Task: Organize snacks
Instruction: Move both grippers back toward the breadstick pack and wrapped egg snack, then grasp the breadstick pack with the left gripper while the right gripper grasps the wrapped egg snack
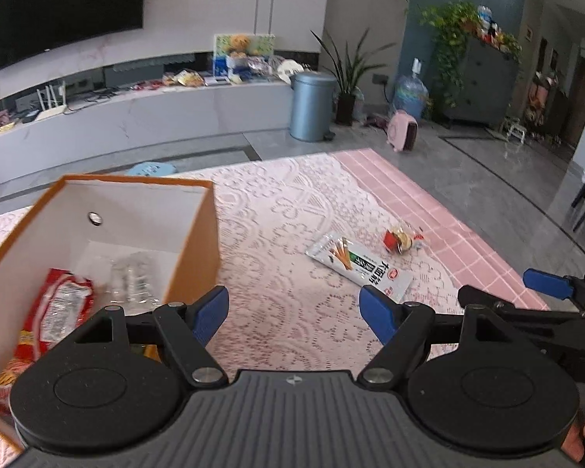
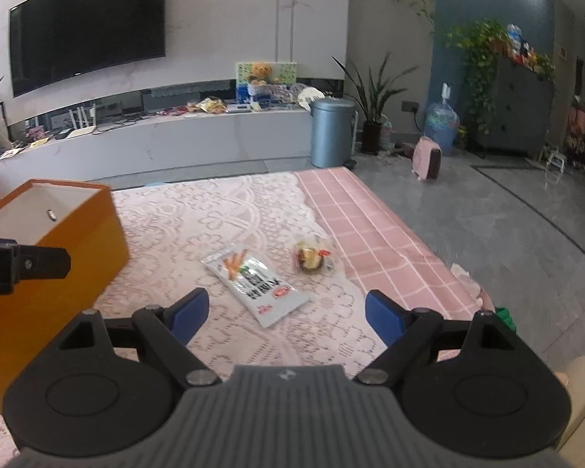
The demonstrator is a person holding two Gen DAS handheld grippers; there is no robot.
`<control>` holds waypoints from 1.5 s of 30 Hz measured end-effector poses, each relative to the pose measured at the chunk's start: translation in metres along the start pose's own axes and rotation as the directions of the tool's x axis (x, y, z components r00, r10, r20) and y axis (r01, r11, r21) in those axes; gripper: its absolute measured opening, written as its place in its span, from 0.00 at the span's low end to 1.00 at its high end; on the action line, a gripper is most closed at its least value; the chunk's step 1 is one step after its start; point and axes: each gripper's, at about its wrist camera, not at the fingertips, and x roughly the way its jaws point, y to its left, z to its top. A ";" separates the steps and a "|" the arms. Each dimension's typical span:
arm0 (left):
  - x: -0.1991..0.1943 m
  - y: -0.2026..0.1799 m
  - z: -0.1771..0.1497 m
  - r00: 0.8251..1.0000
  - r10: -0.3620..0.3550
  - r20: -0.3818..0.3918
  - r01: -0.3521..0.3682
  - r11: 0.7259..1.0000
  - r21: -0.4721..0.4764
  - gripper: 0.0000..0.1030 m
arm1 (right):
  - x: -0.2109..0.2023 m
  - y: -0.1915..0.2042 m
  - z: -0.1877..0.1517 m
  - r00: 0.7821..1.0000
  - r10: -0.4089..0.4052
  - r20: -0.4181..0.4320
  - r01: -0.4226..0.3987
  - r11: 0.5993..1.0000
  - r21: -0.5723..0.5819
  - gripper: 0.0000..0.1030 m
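Lace tablecloth (image 2: 222, 226), orange box (image 2: 70, 241), white packet (image 2: 253, 284), both tools apart, empty

place: home living room | cues: wall TV (image 2: 85, 25) over long marble media console (image 2: 167, 140), potted plants (image 2: 374, 97), pedal bin (image 2: 332, 132), water jug (image 2: 441, 123), tiled floor (image 2: 487, 214) | worktop (image 2: 253, 202): lace cloth over pink check

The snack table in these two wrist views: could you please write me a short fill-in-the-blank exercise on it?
1. The open box is ____ outside.
2. The long white packet lies on the ____ cloth.
3. The round clear-wrapped snack lies ____ the box.
4. The right gripper has its jaws ____.

Missing words: orange; lace; outside; open
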 end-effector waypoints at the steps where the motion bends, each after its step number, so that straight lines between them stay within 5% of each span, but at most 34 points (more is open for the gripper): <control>1: 0.005 -0.002 0.000 1.000 -0.006 -0.008 0.006 1.000 0.008 0.87 | 0.005 -0.005 0.000 1.000 -0.003 -0.005 0.003 1.000 0.012 0.82; 5: 0.027 -0.009 0.002 0.997 -0.056 -0.053 0.058 0.998 0.036 0.87 | 0.022 -0.024 -0.002 0.999 -0.016 -0.029 0.018 0.997 0.075 0.81; 15: 0.077 -0.014 0.014 0.990 -0.073 -0.118 0.083 0.993 0.085 0.87 | 0.071 -0.056 0.003 0.979 0.102 -0.175 -0.050 0.960 0.277 0.80; 25: 0.125 -0.022 0.027 0.975 -0.125 -0.185 0.129 0.992 0.007 0.83 | 0.128 -0.051 0.041 0.983 0.121 -0.141 -0.104 0.987 0.124 0.72; 36: 0.158 -0.024 0.034 0.973 -0.115 -0.200 0.102 0.992 -0.075 0.82 | 0.193 -0.054 0.031 0.987 0.082 -0.137 -0.075 0.995 0.059 0.69; 42: 0.165 -0.026 0.034 0.970 -0.145 -0.198 0.119 0.984 -0.136 0.80 | 0.205 -0.054 0.032 0.984 0.124 -0.127 -0.116 0.991 0.070 0.42; 45: 0.169 -0.030 0.035 0.965 -0.167 -0.202 0.135 0.977 -0.165 0.76 | 0.205 -0.053 0.030 0.983 0.129 -0.130 -0.122 0.991 0.057 0.40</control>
